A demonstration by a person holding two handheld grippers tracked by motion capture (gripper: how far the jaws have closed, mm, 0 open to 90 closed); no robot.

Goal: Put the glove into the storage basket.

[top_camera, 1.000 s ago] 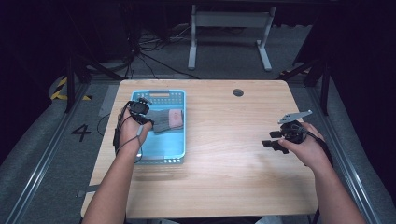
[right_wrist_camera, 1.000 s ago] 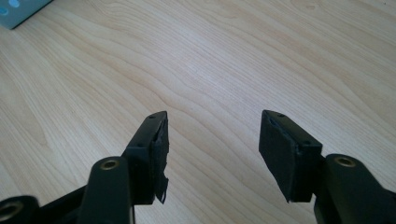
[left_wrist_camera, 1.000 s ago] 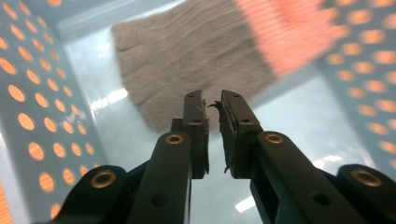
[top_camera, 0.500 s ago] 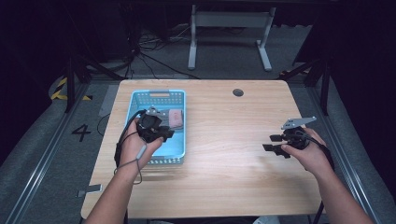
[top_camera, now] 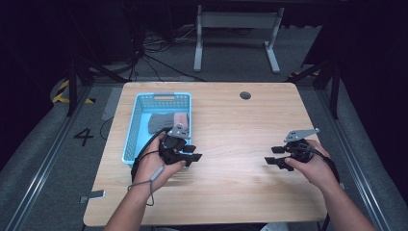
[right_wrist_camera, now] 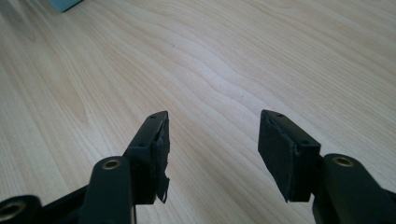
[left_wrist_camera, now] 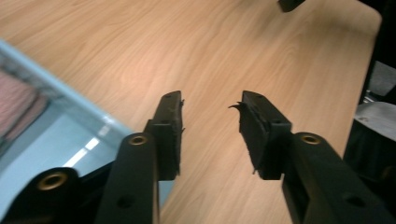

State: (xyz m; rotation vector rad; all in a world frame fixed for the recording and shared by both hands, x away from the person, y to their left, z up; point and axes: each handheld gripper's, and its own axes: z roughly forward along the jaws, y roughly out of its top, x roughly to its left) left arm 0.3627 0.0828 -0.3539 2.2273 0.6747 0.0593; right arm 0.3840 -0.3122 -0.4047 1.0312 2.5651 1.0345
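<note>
Two grippers sit low over the wooden table (top_camera: 231, 125). At centre-left of the high view, the left gripper (top_camera: 192, 156) has its jaws parted and empty, just right of the blue basket (top_camera: 137, 120) holding folded cloth (top_camera: 166, 121). Lower right, the right gripper (top_camera: 274, 162) gapes wide, also empty.

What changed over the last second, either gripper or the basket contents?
The left gripper pulled out of the blue basket toward the table's middle; it is open and empty. The folded cloth stayed in the basket. The right gripper stayed open over the wooden table.
</note>
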